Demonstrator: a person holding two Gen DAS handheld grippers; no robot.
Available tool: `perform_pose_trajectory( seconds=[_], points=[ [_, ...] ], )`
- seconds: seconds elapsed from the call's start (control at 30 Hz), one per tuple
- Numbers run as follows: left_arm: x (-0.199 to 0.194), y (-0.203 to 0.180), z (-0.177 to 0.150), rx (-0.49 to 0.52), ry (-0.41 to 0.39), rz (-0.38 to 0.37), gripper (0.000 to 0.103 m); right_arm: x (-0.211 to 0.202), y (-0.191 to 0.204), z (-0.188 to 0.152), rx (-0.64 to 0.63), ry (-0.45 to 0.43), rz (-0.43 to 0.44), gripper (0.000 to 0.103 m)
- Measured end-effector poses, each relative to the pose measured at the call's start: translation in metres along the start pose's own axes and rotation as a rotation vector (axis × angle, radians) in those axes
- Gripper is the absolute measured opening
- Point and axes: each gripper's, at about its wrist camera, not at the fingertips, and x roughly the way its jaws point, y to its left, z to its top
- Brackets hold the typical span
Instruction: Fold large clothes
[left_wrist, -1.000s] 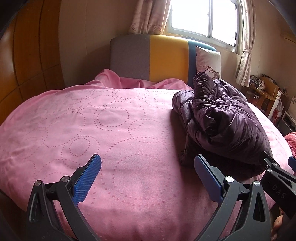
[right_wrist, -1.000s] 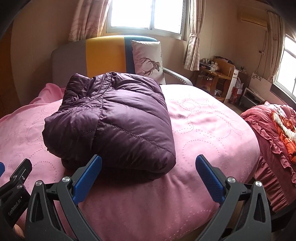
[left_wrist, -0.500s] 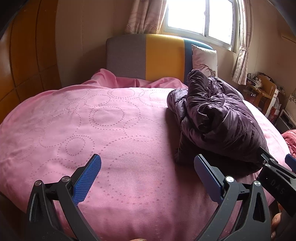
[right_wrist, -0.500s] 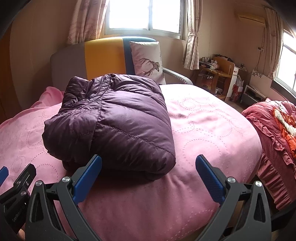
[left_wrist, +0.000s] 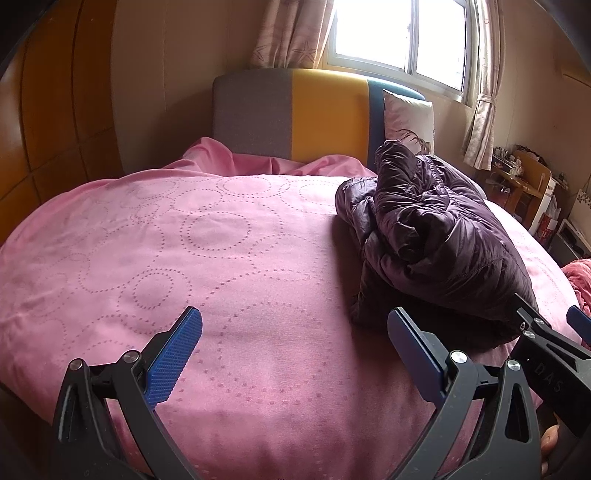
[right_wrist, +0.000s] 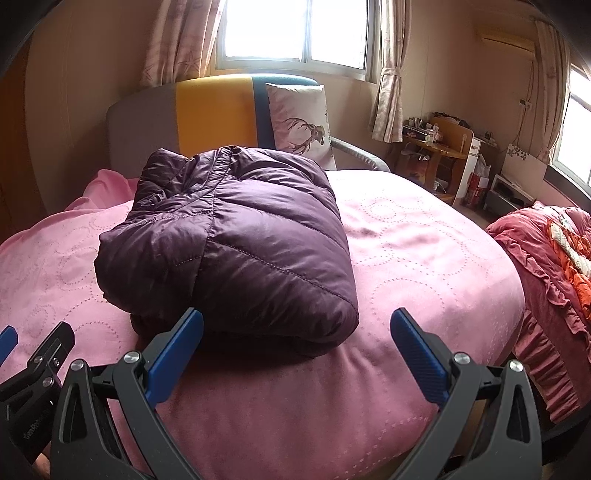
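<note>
Hovering over the pink bedspread (left_wrist: 229, 258), the left gripper (left_wrist: 294, 347) has its blue pads spread wide w/ nothing between them — just bare cover under the gap. Purple puffer jacket (left_wrist: 443, 236) sits ahead and to the right of this tool, lying folded into a lumpy bundle on the bed, one end poking up toward the headboard (left_wrist: 288, 114). Part of the right gripper shows at the lower-right edge, just beside the jacket's near corner.

Over on the right gripper (right_wrist: 296, 343), jaws also wide apart, gripping nothing. Jacket (right_wrist: 236, 236) sits straight ahead, its near folded edge just beyond the left pad; can't tell whether the pad touches the fabric. Smooth quilted panel faces up, collar end toward the headboard (right_wrist: 207, 110). Deer-print pillow (right_wrist: 299, 122) leans beyond the jacket, ahead and a bit right. Red ruffled bedding (right_wrist: 546, 258) far right, well apart from the jacket. Left tool's black tip peeks in at lower left.
</note>
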Motion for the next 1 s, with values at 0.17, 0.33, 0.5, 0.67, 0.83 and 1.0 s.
perform_pose_trajectory(
  seconds=[0.17,0.33,0.5,0.67,0.83,1.0],
  points=[
    [-0.0006,0.0022,-0.0001,-0.013,-0.001,0.008,0.099,-0.0004,-0.0004,-0.0009,0.009,0.005,0.005,0.101],
    [-0.0046,-0.0002,-0.0010,0.001,-0.012,0.011,0.099,-0.0022,-0.0015,-0.0005,0.015,0.001,0.007,0.101],
    [-0.0059,-0.0016,-0.0010,0.013,-0.015,0.013,0.099,-0.0028,-0.0013,-0.0006,0.017,0.001,0.011,0.101],
    [-0.0054,-0.0013,-0.0016,0.010,-0.009,0.011,0.099,-0.0028,-0.0012,-0.0009,0.021,0.000,0.009,0.101],
    [-0.0057,-0.0016,-0.0020,0.011,-0.009,0.012,0.099,-0.0024,0.0002,-0.0025,0.020,0.003,0.009,0.101],
    [-0.0050,-0.0001,-0.0010,0.007,-0.005,0.006,0.099,-0.0024,0.0015,-0.0025,0.013,0.001,0.012,0.101]
  ],
)
